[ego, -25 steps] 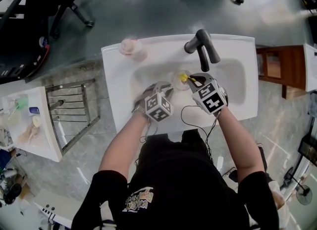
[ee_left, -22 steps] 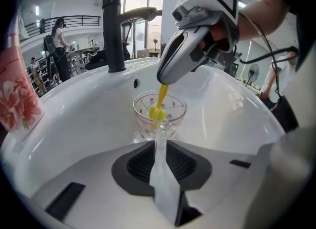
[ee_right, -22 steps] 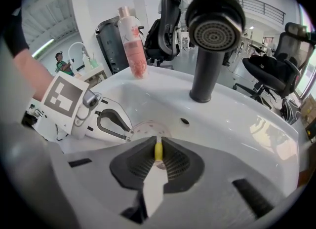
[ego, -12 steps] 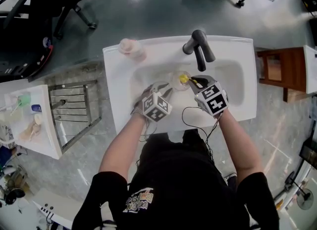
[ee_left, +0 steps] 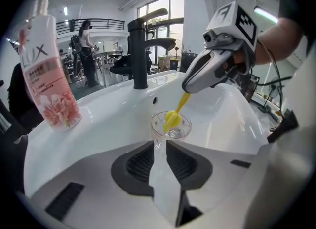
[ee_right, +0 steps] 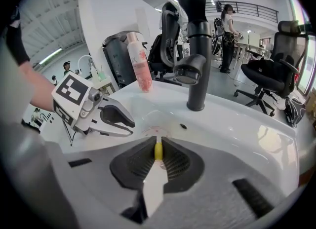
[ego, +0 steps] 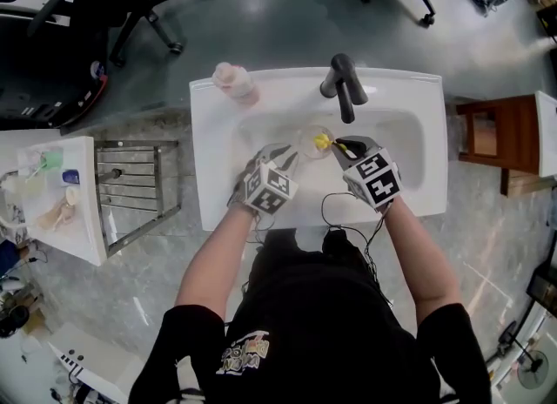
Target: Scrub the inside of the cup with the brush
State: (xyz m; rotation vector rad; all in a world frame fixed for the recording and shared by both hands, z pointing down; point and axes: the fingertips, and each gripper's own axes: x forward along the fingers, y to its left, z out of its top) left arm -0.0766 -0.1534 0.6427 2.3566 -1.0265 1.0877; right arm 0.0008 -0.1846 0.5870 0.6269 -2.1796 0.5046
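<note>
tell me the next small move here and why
Probably swirl the brush round the inside of the cup. The right gripper clamps the yellow handle in its jaws, and the brush head sits inside the cup, which the left gripper pinches by its near wall, its jaws having just eased open slightly.

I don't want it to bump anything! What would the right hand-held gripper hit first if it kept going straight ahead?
Probably the small clear cup: the right hand-held gripper points down at it, and the yellow brush it holds dips inside. Depth is hard to judge.
</note>
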